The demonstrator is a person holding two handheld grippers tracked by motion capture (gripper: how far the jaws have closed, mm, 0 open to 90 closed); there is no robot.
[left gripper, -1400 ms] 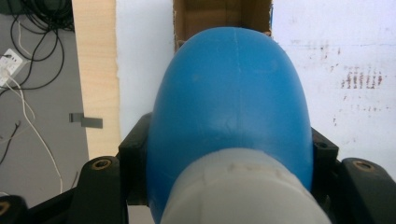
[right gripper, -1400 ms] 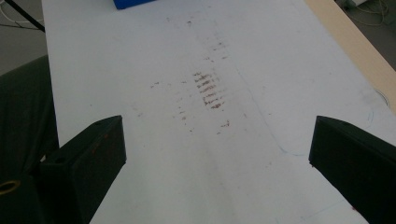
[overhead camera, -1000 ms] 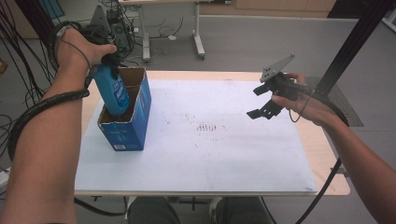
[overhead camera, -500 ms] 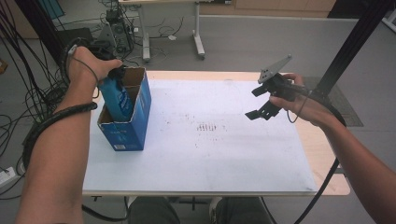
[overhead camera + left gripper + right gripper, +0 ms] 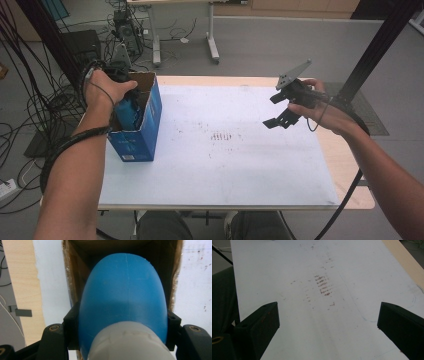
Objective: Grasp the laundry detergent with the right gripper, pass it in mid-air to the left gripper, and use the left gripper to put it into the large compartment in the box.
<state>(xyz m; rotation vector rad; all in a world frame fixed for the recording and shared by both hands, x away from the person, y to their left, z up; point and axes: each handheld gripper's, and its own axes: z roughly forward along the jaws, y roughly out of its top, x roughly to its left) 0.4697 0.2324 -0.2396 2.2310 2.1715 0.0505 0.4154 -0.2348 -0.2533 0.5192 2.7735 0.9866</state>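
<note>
1. Your left gripper (image 5: 125, 97) is clamped on the blue bottle (image 5: 123, 297): in the left gripper view both jaws press its sides just above the pale cap (image 5: 130, 342), with no gap showing.
2. The bottle hangs below that gripper, bottom end first, inside the open top of the box (image 5: 147, 117). In the high view only a strip of blue shows past your left hand (image 5: 105, 90).
3. Your right gripper (image 5: 328, 325) is wide open and holds nothing. Ahead of its jaws lies the white sheet (image 5: 287, 270) with brown smudges (image 5: 323, 285); it hovers well apart from the box.
4. Risk: the box walls sit close on both sides of the bottle. If you drift sideways, the jaws or the bottle could catch the cardboard rim and tip or drag the box, which nothing is steadying.
5. Risk: letting go before the bottle rests on something could make it drop, lean against a wall or shove the box.
6. The left gripper view shows the grip and the dark box interior beyond the bottle, but not how deep it sits. The high view shows the box upright near the table's (image 5: 350, 165) left edge, yet your hand hides the jaws.
</note>
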